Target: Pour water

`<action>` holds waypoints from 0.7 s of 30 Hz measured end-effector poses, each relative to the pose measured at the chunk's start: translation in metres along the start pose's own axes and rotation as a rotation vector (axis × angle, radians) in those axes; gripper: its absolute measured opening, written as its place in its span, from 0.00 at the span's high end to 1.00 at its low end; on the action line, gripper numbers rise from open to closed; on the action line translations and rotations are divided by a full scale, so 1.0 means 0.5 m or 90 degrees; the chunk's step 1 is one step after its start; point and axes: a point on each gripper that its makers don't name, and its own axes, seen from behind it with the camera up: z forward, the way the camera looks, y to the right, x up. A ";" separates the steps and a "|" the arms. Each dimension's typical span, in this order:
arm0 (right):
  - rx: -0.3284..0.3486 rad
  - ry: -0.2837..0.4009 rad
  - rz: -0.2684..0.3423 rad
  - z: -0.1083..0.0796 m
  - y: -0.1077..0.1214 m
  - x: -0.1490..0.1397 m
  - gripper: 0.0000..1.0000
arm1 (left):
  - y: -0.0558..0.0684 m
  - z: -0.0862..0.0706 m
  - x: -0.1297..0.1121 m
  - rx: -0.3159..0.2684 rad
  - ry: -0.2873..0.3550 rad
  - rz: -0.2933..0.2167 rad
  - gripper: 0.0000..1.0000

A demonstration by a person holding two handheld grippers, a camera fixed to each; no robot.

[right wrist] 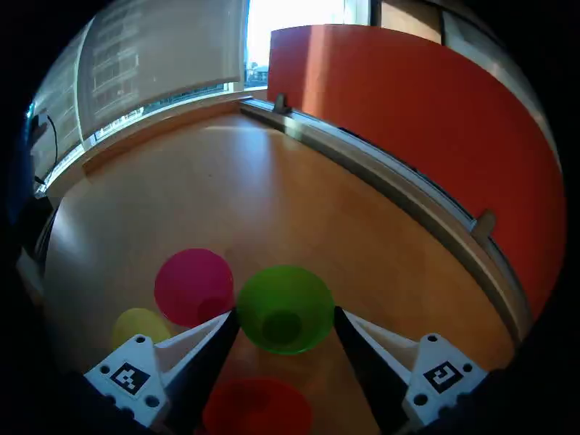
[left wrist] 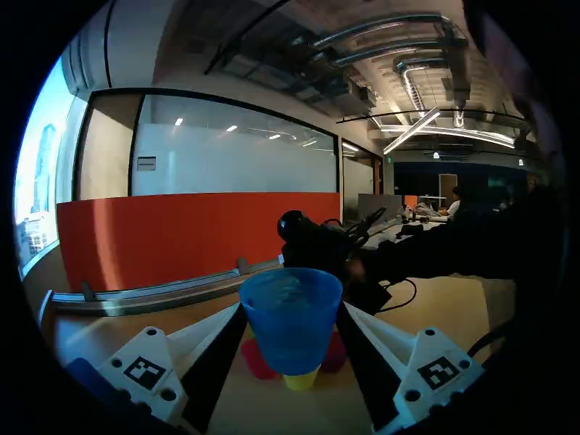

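My left gripper [left wrist: 291, 313] is shut on a blue plastic cup [left wrist: 291, 330], held upright above the table; its inside shimmers as if it holds water. Beneath it lie a red cup [left wrist: 255, 360], a yellow cup [left wrist: 301, 379] and a pink cup [left wrist: 336, 353]. My right gripper [right wrist: 284, 317] is shut on a green cup [right wrist: 285, 308], seen from above, and its bottom looks dry. Behind the blue cup, the right gripper [left wrist: 313, 243] shows as a dark shape held by a dark-sleeved arm [left wrist: 464, 250].
On the wooden table [right wrist: 239, 188] stand a pink cup [right wrist: 194, 286], a yellow cup [right wrist: 140, 326] and a red cup [right wrist: 257, 406]. An orange partition [right wrist: 428, 109] with a metal rail [right wrist: 406, 192] bounds the table's far edge. A black cable [left wrist: 403, 296] lies on the table.
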 end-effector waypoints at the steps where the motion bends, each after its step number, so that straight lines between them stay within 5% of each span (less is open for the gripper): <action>1: 0.000 0.000 -0.001 0.001 -0.001 0.000 0.04 | 0.000 0.000 0.001 0.000 0.000 0.000 0.16; 21: -0.005 0.027 -0.007 -0.007 0.004 0.013 0.06 | 0.004 0.000 0.000 -0.001 -0.001 0.003 0.16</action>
